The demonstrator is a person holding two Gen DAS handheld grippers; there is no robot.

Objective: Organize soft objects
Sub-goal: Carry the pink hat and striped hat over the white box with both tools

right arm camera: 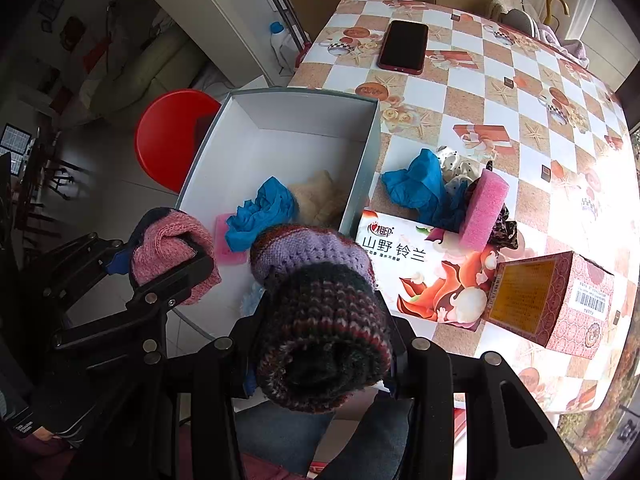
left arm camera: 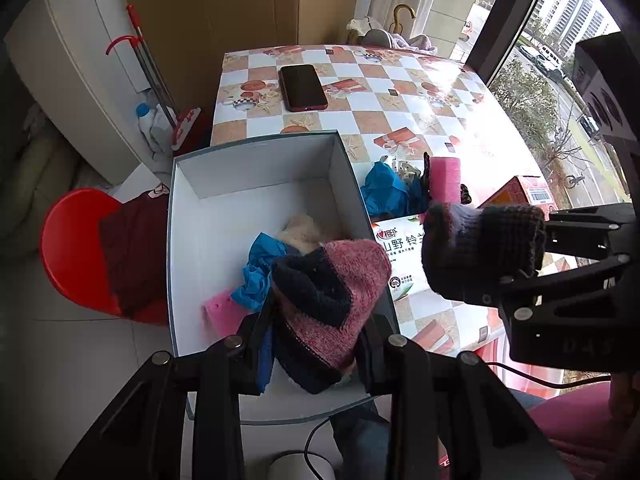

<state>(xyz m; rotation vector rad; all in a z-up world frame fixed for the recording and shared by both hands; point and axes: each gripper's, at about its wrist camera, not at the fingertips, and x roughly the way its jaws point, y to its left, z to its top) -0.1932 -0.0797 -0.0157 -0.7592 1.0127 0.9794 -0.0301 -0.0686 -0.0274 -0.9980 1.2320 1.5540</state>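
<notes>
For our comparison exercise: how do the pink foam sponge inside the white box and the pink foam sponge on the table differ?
The pink foam sponge in the white box lies flat, partly covered by blue cloth; the pink foam sponge on the table stands tilted, uncovered, leaning against dark fabric. Both are pink foam blocks.

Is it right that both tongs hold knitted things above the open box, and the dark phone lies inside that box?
Not quite. The phone lies on the checkered table, beyond the box, not inside it; the right wrist view shows this clearly. The rest holds: the left tongs grip a pink and navy knit, the right tongs a dark striped knit.
</notes>
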